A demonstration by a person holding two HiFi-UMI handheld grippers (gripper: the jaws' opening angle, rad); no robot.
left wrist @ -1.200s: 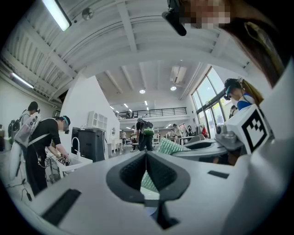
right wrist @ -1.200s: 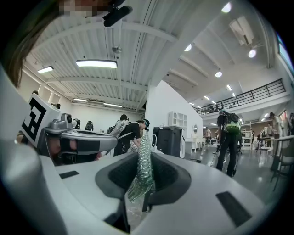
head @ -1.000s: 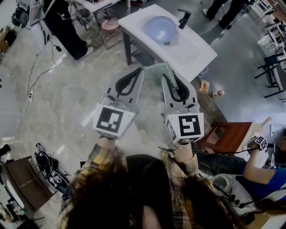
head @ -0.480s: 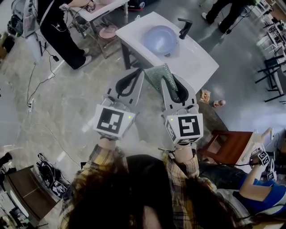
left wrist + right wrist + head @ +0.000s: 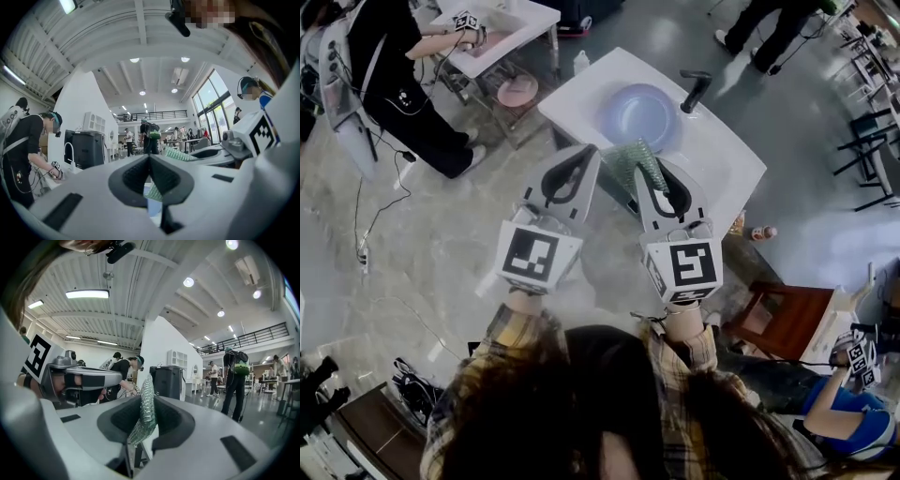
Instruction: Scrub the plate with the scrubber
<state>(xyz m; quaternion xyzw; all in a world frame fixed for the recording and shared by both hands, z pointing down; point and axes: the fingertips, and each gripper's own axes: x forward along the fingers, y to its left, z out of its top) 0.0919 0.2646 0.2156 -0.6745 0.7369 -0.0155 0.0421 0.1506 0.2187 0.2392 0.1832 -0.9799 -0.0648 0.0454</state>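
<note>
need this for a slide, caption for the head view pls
Right gripper shut on the green scrubber, left gripper shut and empty, both short of the plate on the white sink.

Lower part of the scrubber (image 5: pixel 626 161) hidden within the right gripper (image 5: pixel 645 173) before the sink (image 5: pixel 727 169), floor object (image 5: pixel 759 232) right of the sink too small to identify, person (image 5: pixel 764 23) beyond the sink cut off above the legs.
</note>
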